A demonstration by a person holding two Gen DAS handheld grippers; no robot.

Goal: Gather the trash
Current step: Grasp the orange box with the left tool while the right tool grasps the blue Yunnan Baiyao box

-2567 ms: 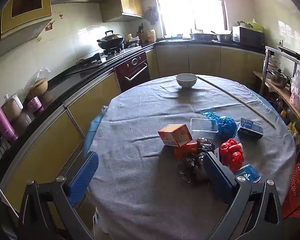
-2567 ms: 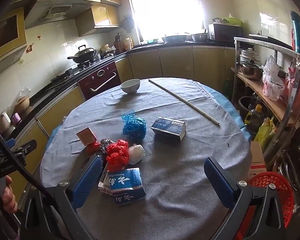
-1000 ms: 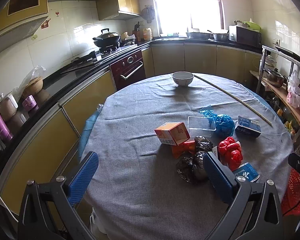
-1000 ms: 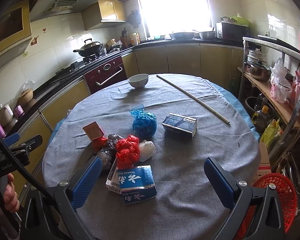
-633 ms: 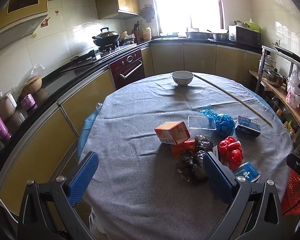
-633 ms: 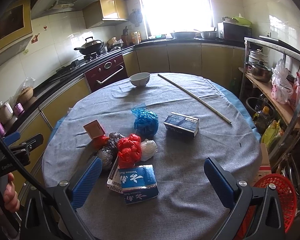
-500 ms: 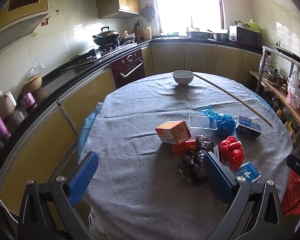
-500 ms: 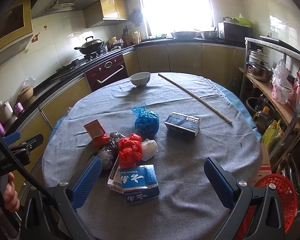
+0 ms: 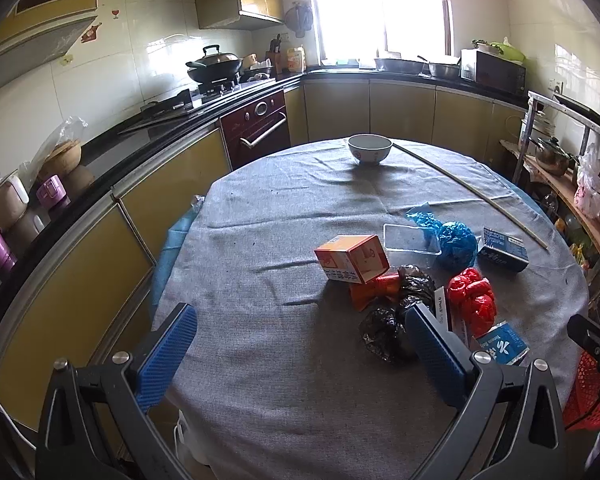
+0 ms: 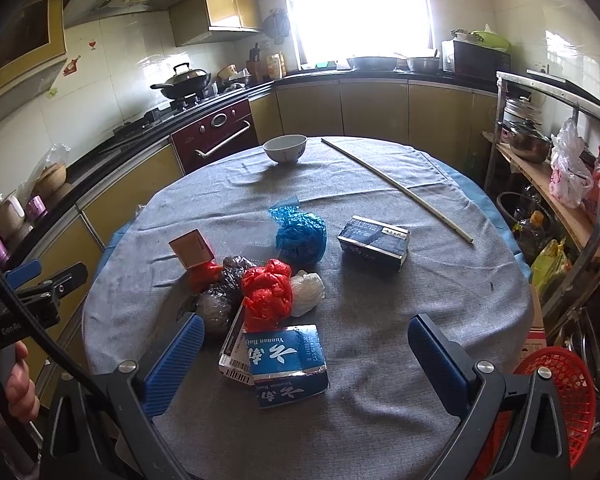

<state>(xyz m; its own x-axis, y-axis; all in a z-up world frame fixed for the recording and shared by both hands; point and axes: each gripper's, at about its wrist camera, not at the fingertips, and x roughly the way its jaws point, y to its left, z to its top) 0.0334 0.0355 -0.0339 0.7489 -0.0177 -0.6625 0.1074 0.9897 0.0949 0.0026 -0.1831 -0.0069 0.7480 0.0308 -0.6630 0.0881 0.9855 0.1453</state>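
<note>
I saw a matt grey woven tablecloth (image 10: 380, 292) under crinkly, glossy plastic bags — a red one (image 10: 267, 294), a blue one (image 10: 300, 234) and a black one (image 9: 396, 320). The orange box (image 9: 352, 258) looked like smooth printed card; the white bowl (image 10: 285, 149) was glazed — shiny.

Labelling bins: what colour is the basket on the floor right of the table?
Red mesh basket, clearest in the right wrist view, beside the grey-clothed table.

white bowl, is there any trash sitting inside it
No, in the right wrist view the white bowl stands alone at the far side of the table, apart from the trash pile, and its visible inside holds nothing.
</note>
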